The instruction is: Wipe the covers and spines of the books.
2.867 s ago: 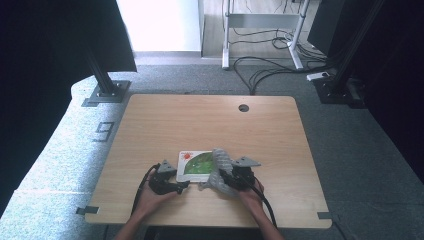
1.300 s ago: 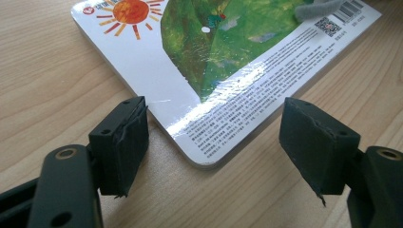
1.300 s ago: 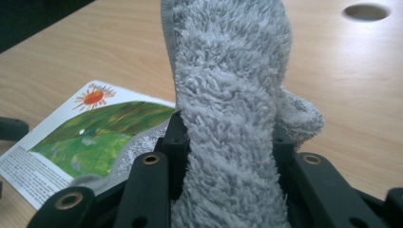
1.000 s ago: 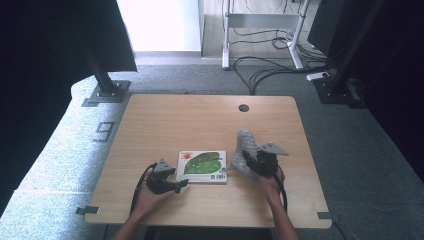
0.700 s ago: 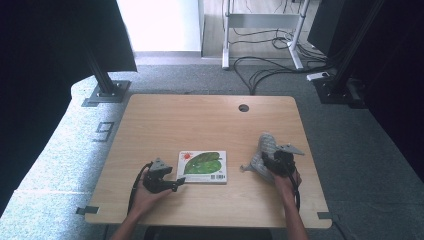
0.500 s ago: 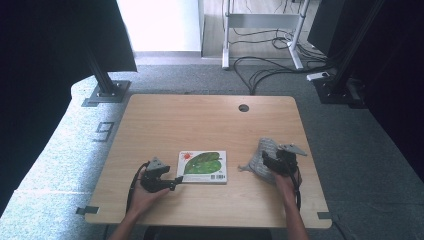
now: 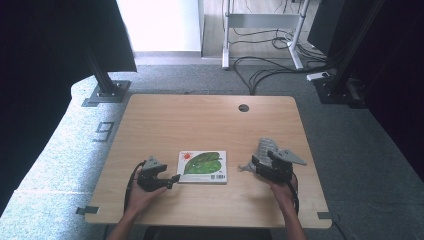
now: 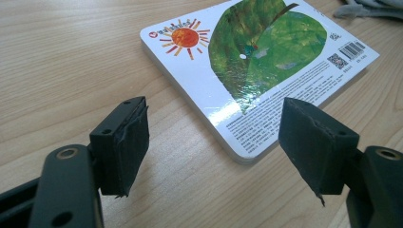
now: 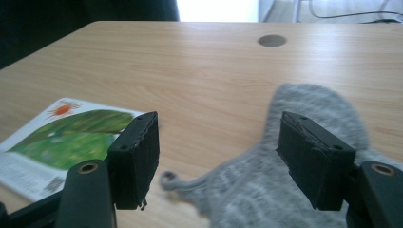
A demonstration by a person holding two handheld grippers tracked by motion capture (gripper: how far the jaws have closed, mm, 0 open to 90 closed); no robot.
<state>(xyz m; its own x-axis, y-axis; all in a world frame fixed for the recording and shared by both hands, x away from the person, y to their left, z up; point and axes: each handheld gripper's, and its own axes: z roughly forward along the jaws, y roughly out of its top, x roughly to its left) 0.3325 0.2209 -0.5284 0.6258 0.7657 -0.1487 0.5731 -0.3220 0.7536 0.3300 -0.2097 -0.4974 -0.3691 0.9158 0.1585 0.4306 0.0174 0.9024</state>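
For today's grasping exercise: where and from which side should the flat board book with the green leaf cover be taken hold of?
Grip the flat white board book with the green leaf cover at its near rounded corner, coming in low from the left, where the left tongs already stand open beside it. It lies flat on the wooden table, so only its thin edges offer purchase; slide one jaw beneath.

Book [image 7: 203, 166] between tools, sock [image 7: 265, 152] right, far tabletop [image 7: 200, 120] free
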